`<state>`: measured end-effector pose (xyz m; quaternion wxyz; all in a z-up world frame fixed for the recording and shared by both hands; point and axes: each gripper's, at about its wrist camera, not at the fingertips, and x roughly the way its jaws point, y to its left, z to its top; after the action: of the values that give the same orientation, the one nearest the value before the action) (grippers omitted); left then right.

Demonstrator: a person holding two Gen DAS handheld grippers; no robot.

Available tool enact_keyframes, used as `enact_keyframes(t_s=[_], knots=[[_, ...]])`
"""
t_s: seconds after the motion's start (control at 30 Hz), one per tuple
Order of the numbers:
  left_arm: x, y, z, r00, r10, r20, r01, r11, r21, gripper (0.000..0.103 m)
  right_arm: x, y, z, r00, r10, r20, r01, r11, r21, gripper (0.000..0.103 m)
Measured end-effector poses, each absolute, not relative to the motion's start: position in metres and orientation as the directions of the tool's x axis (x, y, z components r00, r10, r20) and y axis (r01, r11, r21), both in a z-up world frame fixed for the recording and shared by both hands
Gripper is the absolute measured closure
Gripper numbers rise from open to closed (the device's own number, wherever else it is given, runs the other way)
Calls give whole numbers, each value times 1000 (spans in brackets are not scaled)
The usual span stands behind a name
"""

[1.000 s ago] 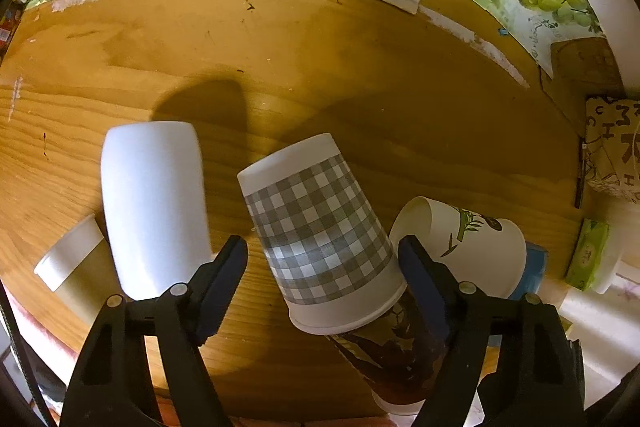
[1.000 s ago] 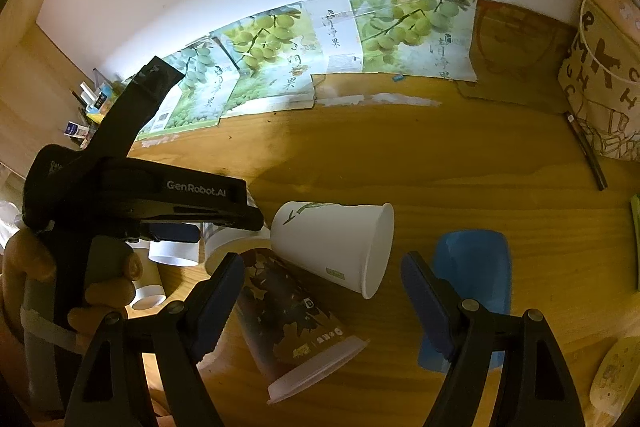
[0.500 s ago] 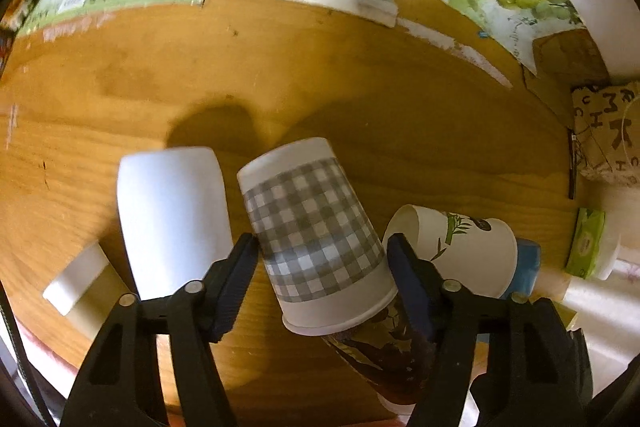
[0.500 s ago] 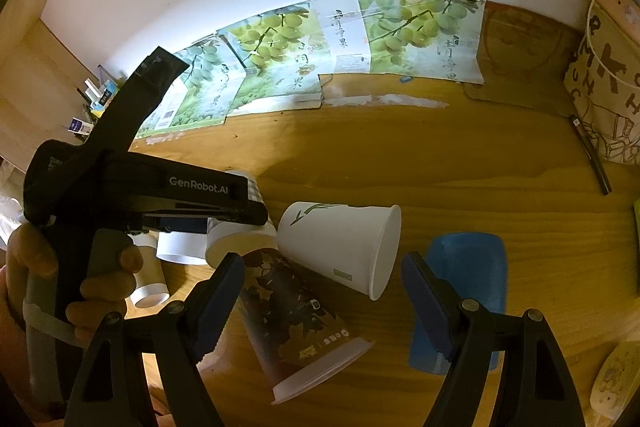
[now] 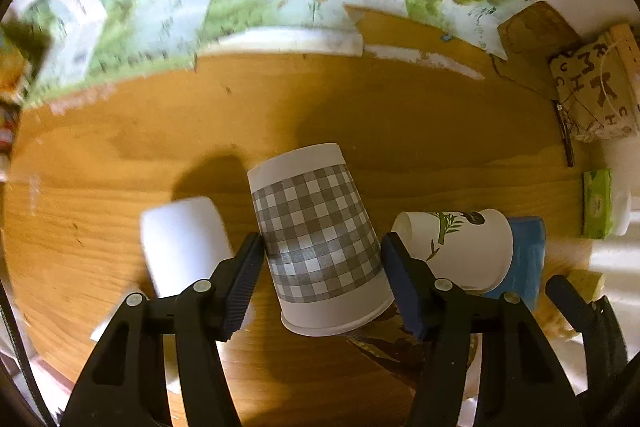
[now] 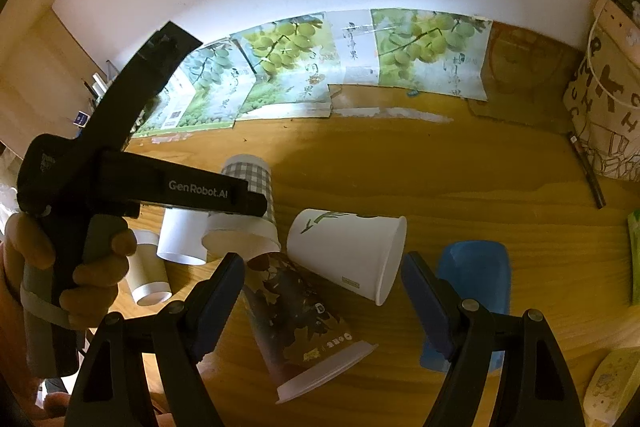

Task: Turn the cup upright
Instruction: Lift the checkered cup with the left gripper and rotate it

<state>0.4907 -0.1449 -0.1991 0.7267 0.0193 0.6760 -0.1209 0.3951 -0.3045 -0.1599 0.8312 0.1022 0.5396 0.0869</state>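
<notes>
- Closing on the checked cup (image 5: 316, 239), the left tool (image 5: 322, 257) has both pads against its sides: clamped on it.
- Lying among other tipped cups near the middle of the surface (image 5: 120, 163), it points its mouth toward the camera.
- Next, I judge, comes a lift and a turn of the wrist to set it mouth up.
- Right tool (image 6: 322, 291) hangs spread, holding nothing, above the white leaf cup (image 6: 344, 251).
- No cup shows any contents.

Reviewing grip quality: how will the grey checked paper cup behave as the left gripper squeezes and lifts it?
The grey checked paper cup looks thin-walled, so it probably dents under a hard squeeze by the left gripper. Seemingly empty, likely light. Its tapered sides may let it slip.
</notes>
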Motion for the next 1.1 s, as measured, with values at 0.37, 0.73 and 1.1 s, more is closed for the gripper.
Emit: enact_keyframes(t_s=[0.37,0.73,1.1], knots=[[476,-138,-160,160,-157,-975,337,937,-96,38,379,-287,-141,441,273,-855,-76,960,268,22],[453,-134,-120,266,-165,-950,510,860,-6,38,353,-284,-118,510,294,-809,-112,955,276,22],[420,-136,-79,354,-202,-913,727,674,133,38,308,-257,-111,564,182,-806,-67,982,175,22]])
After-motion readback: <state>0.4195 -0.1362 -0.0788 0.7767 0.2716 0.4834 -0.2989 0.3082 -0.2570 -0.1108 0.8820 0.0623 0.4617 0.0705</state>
